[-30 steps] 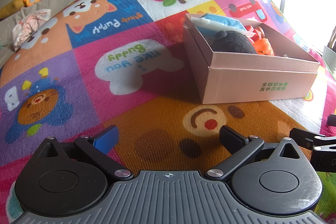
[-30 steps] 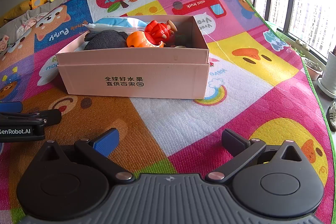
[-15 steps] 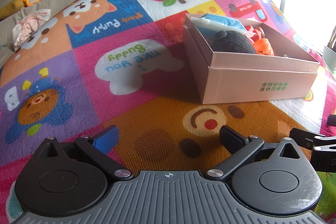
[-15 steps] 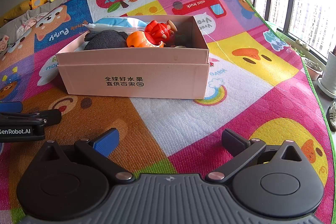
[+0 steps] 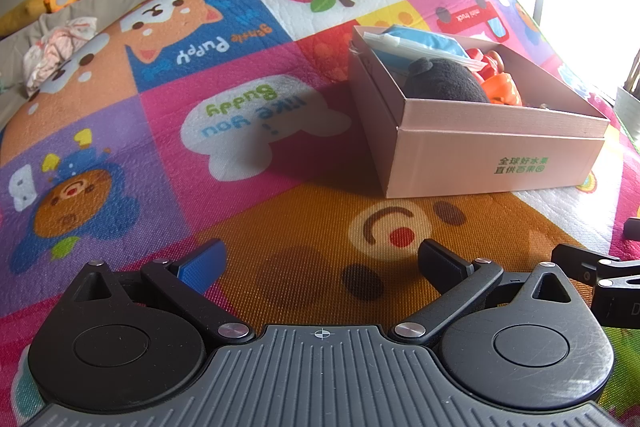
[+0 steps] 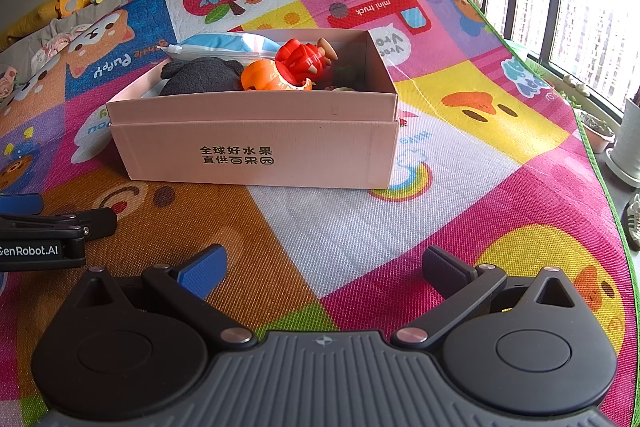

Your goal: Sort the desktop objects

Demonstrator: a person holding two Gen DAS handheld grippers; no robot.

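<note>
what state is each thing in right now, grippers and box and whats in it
left gripper: open, empty, over the mat
right gripper: open, empty, over the mat
box: open, no lid on, resting on the mat
black plush: lying in the box
orange toy: in the box
red toy: atop the orange toy
blue pack: leaning on the box's back rim

change: none visible | left wrist view: same as before | right wrist view: same
</note>
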